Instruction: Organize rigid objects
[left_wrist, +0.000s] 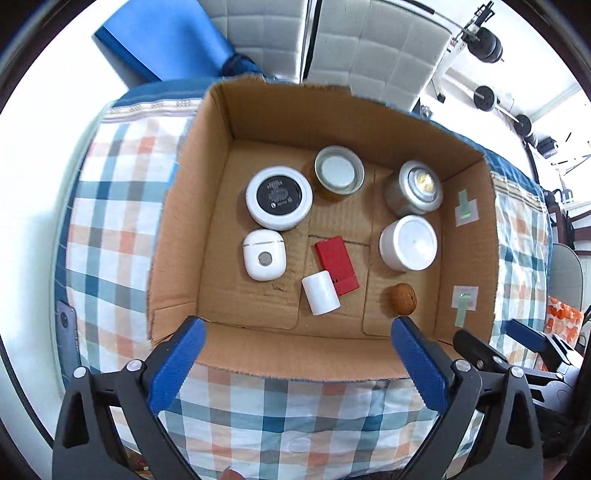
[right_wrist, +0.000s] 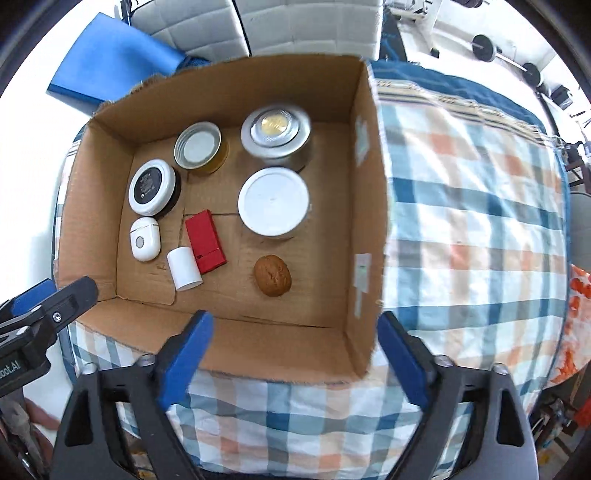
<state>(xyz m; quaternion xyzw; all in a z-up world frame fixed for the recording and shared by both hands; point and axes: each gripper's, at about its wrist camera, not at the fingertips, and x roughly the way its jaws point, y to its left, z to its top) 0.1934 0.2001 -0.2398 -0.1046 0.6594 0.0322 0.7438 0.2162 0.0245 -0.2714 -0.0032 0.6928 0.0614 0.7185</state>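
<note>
An open cardboard box (left_wrist: 207, 206) (right_wrist: 365, 155) sits on a checked cloth. Inside lie a white jar with a black lid (left_wrist: 279, 196) (right_wrist: 151, 191), a white earbud case (left_wrist: 263, 254) (right_wrist: 145, 238), a red box (left_wrist: 337, 264) (right_wrist: 205, 240), a white cylinder (left_wrist: 320, 297) (right_wrist: 184, 268), a walnut (left_wrist: 403, 298) (right_wrist: 273, 275), a white-lidded jar (left_wrist: 408, 242) (right_wrist: 273, 201), a silver tin (left_wrist: 413, 187) (right_wrist: 276, 133) and an open jar (left_wrist: 339, 169) (right_wrist: 198, 145). My left gripper (left_wrist: 299, 326) is open and empty above the box's near wall. My right gripper (right_wrist: 295, 319) is open and empty there too.
The checked cloth (right_wrist: 472, 192) covers the table around the box. A blue mat (left_wrist: 166, 33) lies behind it, by padded white chairs (left_wrist: 369, 44). Barbell weights (left_wrist: 485, 96) stand at the far right. A phone (left_wrist: 66, 325) lies at the left edge.
</note>
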